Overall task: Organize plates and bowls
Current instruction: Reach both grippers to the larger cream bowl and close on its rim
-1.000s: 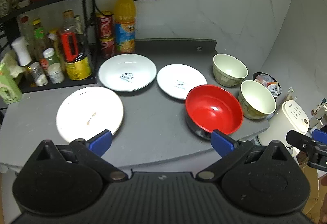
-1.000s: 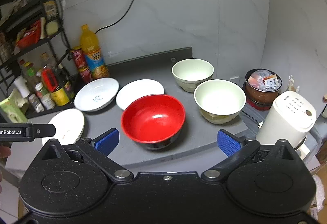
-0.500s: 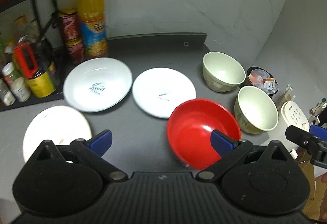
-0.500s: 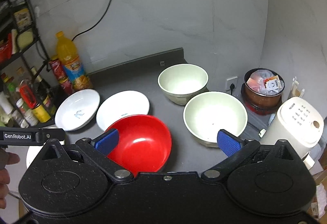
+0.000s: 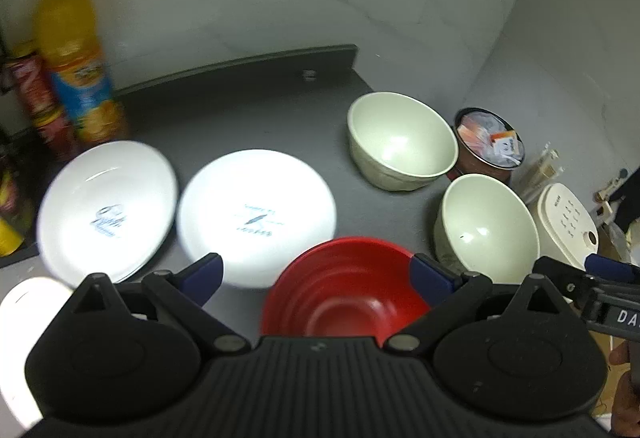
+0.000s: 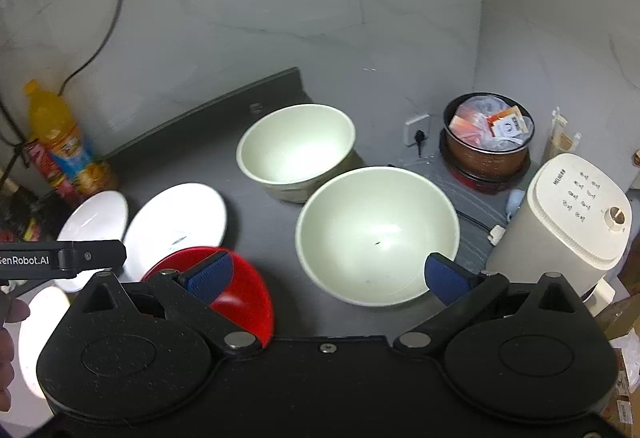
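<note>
**Two open grippers over five loose dishes, and a bowl close to the right edge**

Both tools are spread wide with nothing between the pads. The left hand-held gripper (image 5: 316,274) hovers over the red bowl (image 5: 344,290) at the front edge of the worktop (image 5: 256,110); the right hand-held gripper (image 6: 328,272) frames the near cream bowl (image 6: 378,234), which sits near the right edge. The far cream bowl (image 6: 296,148) stands behind it, just beside, toward the back right corner. Two white plates (image 5: 256,214) (image 5: 106,206) lie side by side mid-worktop, apparently touching or overlapping slightly, though blur makes that hard to confirm. A third white plate (image 5: 28,302) shows at the front left.

Risks, as I judge them: the near cream bowl has little worktop to its right, so a push rather than a clean pinch on its rim could slide it off toward the white appliance (image 6: 568,214) below. Thin glazed rims may slip from the pads if gripped shallowly. With both tools converging on neighbouring bowls, they could knock each other or the red bowl.

Only the right wrist view shows the wall socket and plug (image 6: 418,132) and the full drop beside the worktop. Only the left wrist view shows the printed marks on the plates and the red bowl's ribbed interior. Both catch the orange drink bottle (image 5: 76,62) at the back left.
</note>
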{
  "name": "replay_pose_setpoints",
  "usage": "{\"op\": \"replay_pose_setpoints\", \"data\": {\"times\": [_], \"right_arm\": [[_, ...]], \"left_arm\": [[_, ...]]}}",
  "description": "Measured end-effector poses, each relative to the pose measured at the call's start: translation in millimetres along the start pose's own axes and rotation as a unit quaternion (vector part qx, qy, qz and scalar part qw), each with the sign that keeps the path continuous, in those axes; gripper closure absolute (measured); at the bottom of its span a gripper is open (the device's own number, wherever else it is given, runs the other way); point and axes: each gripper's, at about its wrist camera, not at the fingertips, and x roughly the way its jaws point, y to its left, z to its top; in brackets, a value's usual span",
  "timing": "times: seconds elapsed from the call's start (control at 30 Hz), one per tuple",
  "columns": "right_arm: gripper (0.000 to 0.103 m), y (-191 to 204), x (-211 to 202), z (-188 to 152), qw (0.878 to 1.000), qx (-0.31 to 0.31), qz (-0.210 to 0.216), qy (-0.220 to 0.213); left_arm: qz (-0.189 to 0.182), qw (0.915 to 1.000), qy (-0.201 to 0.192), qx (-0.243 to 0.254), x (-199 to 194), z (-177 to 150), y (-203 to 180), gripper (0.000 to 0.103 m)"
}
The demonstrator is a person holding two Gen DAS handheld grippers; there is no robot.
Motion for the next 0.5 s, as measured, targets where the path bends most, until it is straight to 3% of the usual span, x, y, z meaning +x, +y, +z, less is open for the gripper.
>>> {"op": "replay_pose_setpoints", "data": {"times": [0.17, 0.33, 0.5], "right_arm": [[0.006, -15.3, 18.4, 6.4, 0.999, 0.023, -0.021, 0.012], [0.021, -32.9, 35.9, 7.8, 0.998, 0.047, -0.040, 0.025], [0.028, -46.4, 50.3, 4.2, 0.996, 0.053, -0.059, 0.035]], "left_arm": [[-0.019, 0.9995, 0.015, 0.019, 27.6, 16.7, -13.8, 0.011], [-0.043, 0.9977, 0.021, 0.047, 52.9, 29.1, -35.2, 0.019], [-0.067, 0.9952, 0.036, 0.062, 76.9, 35.3, -53.9, 0.029]]}}
